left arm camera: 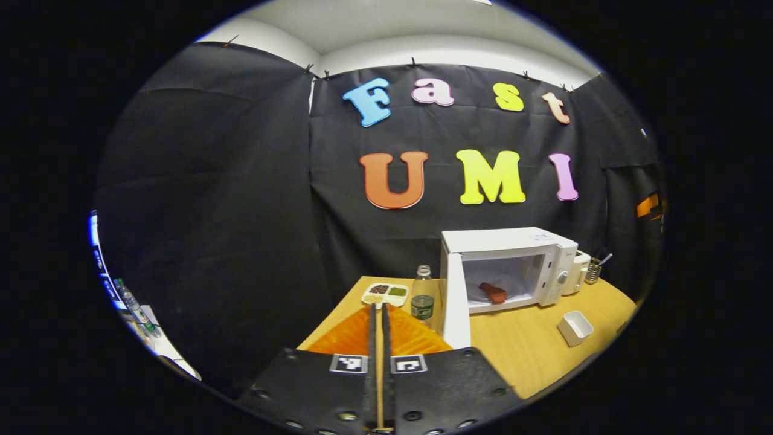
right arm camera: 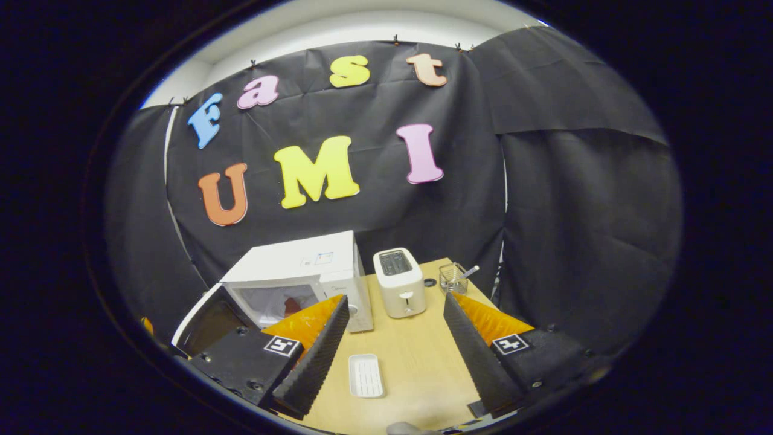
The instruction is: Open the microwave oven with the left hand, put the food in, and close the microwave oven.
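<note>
With the white microwave oven point(left arm camera: 507, 269) standing open on the wooden worktop point(left arm camera: 525, 350) and the red piece of food point(left arm camera: 494, 292) already inside, I judge only the closing is left. My left gripper point(left arm camera: 379, 338) has its fingers pressed together, empty (well short of the door point(left arm camera: 456, 305)); my right gripper point(right arm camera: 392, 344) is spread wide.

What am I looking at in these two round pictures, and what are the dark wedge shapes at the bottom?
Those wedges are hand-held grasping tools, one per hand, each carrying a camera. The left tool is shut, holding nothing; the right tool is open and empty. On the wooden table stands a white microwave with its door swung open and red food inside. Nearby: a toaster, a bottle, a divided snack plate, a small white tray.
</note>
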`<state>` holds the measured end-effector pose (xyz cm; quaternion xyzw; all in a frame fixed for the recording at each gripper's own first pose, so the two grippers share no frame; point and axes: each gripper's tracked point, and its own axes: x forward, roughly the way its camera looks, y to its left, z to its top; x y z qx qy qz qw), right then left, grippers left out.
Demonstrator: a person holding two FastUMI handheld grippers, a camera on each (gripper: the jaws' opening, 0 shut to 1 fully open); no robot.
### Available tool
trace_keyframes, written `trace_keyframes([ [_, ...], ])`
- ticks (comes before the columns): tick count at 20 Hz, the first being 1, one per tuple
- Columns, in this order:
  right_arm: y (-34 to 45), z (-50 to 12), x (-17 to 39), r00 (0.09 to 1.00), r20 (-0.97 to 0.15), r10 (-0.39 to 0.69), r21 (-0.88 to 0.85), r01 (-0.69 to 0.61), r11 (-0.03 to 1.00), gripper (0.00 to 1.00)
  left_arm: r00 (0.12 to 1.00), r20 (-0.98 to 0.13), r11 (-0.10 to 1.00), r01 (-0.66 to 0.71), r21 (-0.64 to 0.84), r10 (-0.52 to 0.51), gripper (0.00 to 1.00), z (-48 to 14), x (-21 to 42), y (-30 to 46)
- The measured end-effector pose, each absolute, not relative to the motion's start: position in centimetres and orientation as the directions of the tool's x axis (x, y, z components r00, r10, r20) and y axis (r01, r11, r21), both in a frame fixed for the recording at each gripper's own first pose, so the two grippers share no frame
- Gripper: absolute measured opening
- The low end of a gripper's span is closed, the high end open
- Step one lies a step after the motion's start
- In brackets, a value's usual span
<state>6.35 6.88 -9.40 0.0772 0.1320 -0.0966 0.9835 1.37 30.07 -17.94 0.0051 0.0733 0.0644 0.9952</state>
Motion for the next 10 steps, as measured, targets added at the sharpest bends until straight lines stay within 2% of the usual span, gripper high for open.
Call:
trace_keyframes([
  [1,7.1,-9.2,6.3,0.948,-0.271,-0.165,0.123,0.204,0.971,1.00,0.983,-0.149,0.995,-0.103,0.009,0.103,0.01,-18.7,2.2,29.9],
  [4,7.5,-9.0,5.9,0.950,-0.275,-0.149,0.125,0.189,0.974,1.00,0.979,-0.179,0.995,-0.095,0.033,0.099,0.00,-20.9,2.2,29.7],
  [5,7.6,-9.1,5.7,0.949,-0.280,-0.146,0.128,0.187,0.974,1.00,0.975,-0.199,0.995,-0.098,0.029,0.102,0.11,-22.1,2.6,30.0],
  [6,7.5,-9.0,5.6,0.949,-0.280,-0.146,0.128,0.188,0.974,1.00,0.970,-0.221,0.995,-0.101,0.020,0.103,0.00,-23.4,2.8,30.1],
  [10,6.5,-8.8,5.3,0.946,-0.280,-0.165,0.122,0.206,0.971,1.00,0.957,-0.276,0.996,-0.087,0.006,0.086,0.00,-26.4,3.5,29.6],
])
